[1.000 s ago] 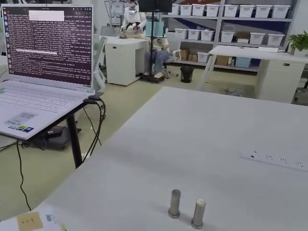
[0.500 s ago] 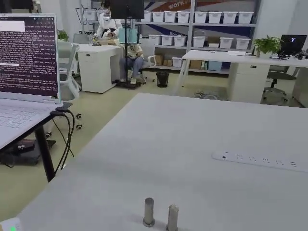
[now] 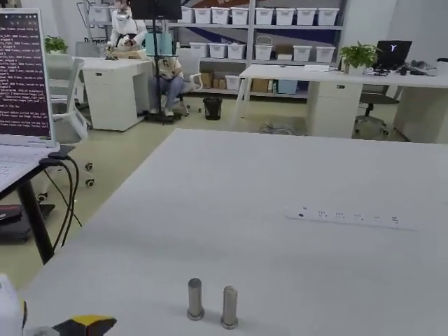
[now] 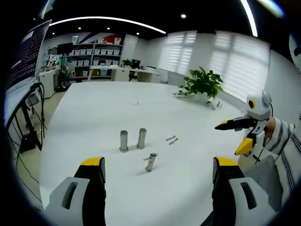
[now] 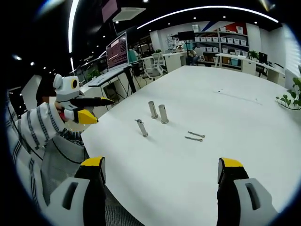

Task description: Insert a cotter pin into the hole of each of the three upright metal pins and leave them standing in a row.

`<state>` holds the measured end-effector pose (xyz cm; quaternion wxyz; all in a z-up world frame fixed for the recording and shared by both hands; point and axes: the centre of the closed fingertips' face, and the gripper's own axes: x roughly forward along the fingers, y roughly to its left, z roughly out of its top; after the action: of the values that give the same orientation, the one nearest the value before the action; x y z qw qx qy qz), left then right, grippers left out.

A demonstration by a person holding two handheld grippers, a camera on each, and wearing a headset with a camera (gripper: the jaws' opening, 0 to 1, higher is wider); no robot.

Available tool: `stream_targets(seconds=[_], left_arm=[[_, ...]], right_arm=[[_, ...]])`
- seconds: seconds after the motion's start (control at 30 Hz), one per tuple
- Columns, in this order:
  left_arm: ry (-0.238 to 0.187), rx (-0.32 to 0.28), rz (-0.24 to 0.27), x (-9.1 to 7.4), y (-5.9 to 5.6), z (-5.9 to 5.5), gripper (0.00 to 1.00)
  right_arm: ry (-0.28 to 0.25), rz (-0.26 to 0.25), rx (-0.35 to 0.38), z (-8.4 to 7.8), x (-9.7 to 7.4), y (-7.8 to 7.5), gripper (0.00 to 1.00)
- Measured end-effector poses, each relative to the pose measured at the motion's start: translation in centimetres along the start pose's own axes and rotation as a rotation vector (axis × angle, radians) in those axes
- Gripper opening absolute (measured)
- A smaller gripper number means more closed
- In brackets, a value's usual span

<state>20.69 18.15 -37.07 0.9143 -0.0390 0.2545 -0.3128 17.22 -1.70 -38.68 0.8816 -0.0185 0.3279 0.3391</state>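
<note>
Only the head camera swings right; the upright pins (image 3: 195,299) stand where they were. The third pin (image 4: 150,161) leans just nearside of them, with two cotters (image 4: 170,139) beside them (loose). The left gripper (image 4: 158,165) and right gripper (image 5: 162,164) gape empty, so at least two insertions remain.

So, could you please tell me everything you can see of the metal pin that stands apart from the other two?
That metal pin is a short grey shiny cylinder, metal by its look, standing on the white table apart from the other two pins. It looks slightly tilted, though the fisheye may cause that. A thin piece, likely a cotter pin, juts sideways near its top. Two loose cotter pins lie nearby without touching it.
</note>
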Motion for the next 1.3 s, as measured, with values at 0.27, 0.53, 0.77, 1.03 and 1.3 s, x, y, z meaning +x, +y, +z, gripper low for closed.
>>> stream_targets(seconds=[0.27,0.53,0.77,1.03,1.3], left_arm=[[-0.009,0.024,0.065,0.9,3.4,2.1,0.92],[0.022,0.078,0.142,3.1,5.4,2.8,0.87],[0.007,0.075,0.101,5.8,5.3,3.1,0.73],[0.076,0.078,0.106,8.7,6.8,1.5,0.47],[0.113,0.105,0.089,11.5,7.7,1.2,0.37]], right_arm=[[0.0,-0.017,0.033,-0.6,-0.6,-0.2,0.96],[0.008,-0.022,0.047,-1.1,-0.8,-0.1,0.92],[0.021,-0.029,0.068,-1.6,-0.8,-0.1,0.92],[0.045,-0.038,0.087,-2.4,-0.9,-0.4,0.91],[0.074,-0.031,0.1,-3.1,-0.9,-0.4,0.9]])
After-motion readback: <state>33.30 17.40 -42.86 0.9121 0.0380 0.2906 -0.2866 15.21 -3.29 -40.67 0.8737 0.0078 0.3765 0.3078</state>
